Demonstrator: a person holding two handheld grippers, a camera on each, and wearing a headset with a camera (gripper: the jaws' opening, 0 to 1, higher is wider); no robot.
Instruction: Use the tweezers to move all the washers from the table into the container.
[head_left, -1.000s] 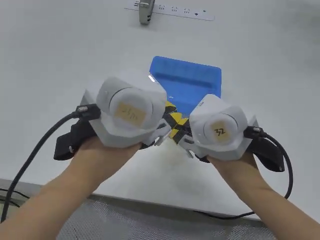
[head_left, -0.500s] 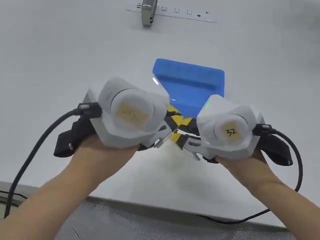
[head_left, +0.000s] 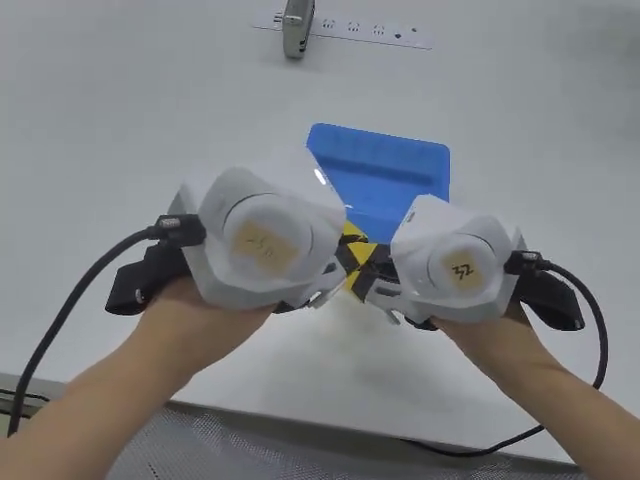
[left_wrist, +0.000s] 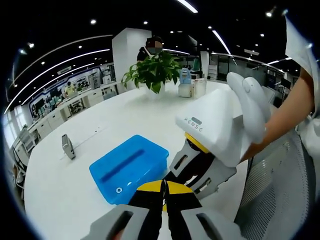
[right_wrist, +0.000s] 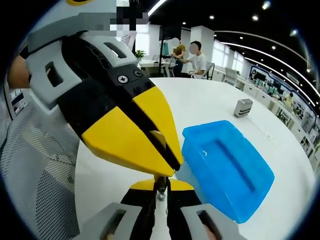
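The blue container (head_left: 385, 175) stands on the white table just beyond both grippers. In the head view my left gripper (head_left: 335, 262) and right gripper (head_left: 378, 272) meet tip to tip in front of it. In the right gripper view my right gripper (right_wrist: 160, 192) is shut on thin metal tweezers (right_wrist: 159, 186). These rise behind the yellow jaws of the left gripper (right_wrist: 176, 165), which are closed; whether they also pinch the tweezers is hidden. In the left gripper view my left gripper (left_wrist: 164, 194) is shut. A small washer-like ring (left_wrist: 119, 190) shows at the container's (left_wrist: 127, 167) near wall.
A white power strip (head_left: 345, 28) with a grey adapter (head_left: 294, 22) lies at the table's far edge. Black cables trail from both grippers over the near table edge. A mesh chair seat (head_left: 250, 450) lies below that edge. People sit in the distance.
The right gripper drifted a little to the right and then closed back in on the left one. Both stay tip to tip in front of the container.
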